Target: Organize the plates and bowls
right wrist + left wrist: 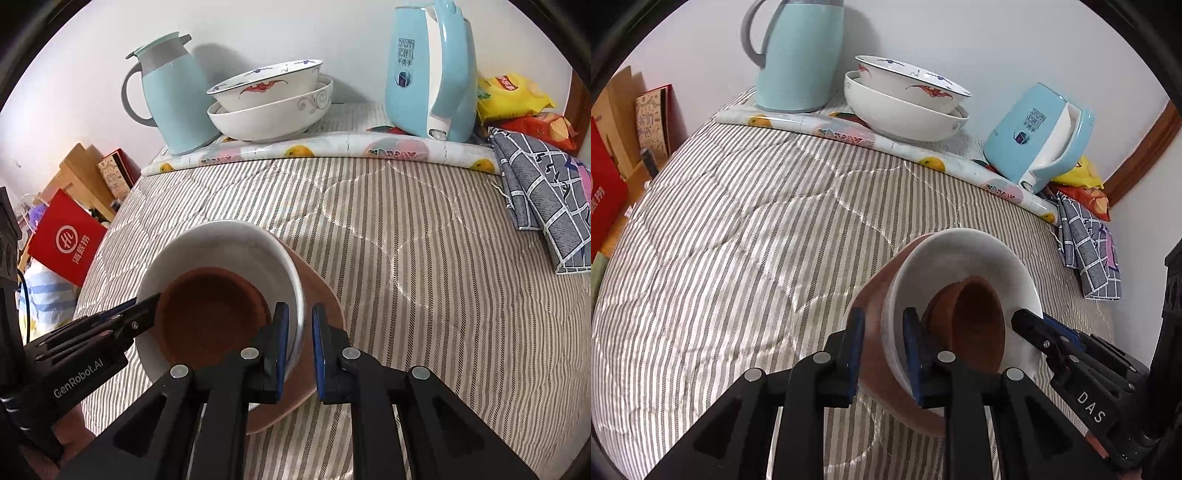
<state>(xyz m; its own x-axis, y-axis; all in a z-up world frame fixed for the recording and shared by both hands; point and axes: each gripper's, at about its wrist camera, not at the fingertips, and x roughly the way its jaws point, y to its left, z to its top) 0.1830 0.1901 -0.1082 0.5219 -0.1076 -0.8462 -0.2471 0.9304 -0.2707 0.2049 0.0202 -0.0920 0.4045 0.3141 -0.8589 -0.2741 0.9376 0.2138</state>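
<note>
ops: Left gripper (884, 350) fingers, status?

eng: Narrow. They straddle the near rim of the white bowl (960, 254), one pad inside and one outside. A sliver of brown plate (875, 295) shows between the outer pad and the wall, so no clamp.

ops: Right gripper (299, 332)?

eng: Same on the opposite rim. Narrow gap with the bowl wall between the pads, not visibly squeezed.

ops: Where's the stack?

eng: The small brown bowl (979, 314) is nested in the white bowl. The white bowl sits on the brown plate, and the plate is flat on the striped quilt (738, 240), close in front of both cameras.

ops: Other dishes?

eng: A patterned bowl (912, 81) is nested in a bigger white one (897, 118). Both are at the back on the fruit-print mat (849, 138), by the wall, well apart from the stack.

ops: Around that?

eng: There's a pale blue thermos jug (798, 55) on one side of the pair and a blue kettle (1034, 136) on the other. A checked cloth (1089, 251) and snack bags (1078, 177) sit past the kettle. A red bag (66, 240) is off the quilt's far side.
</note>
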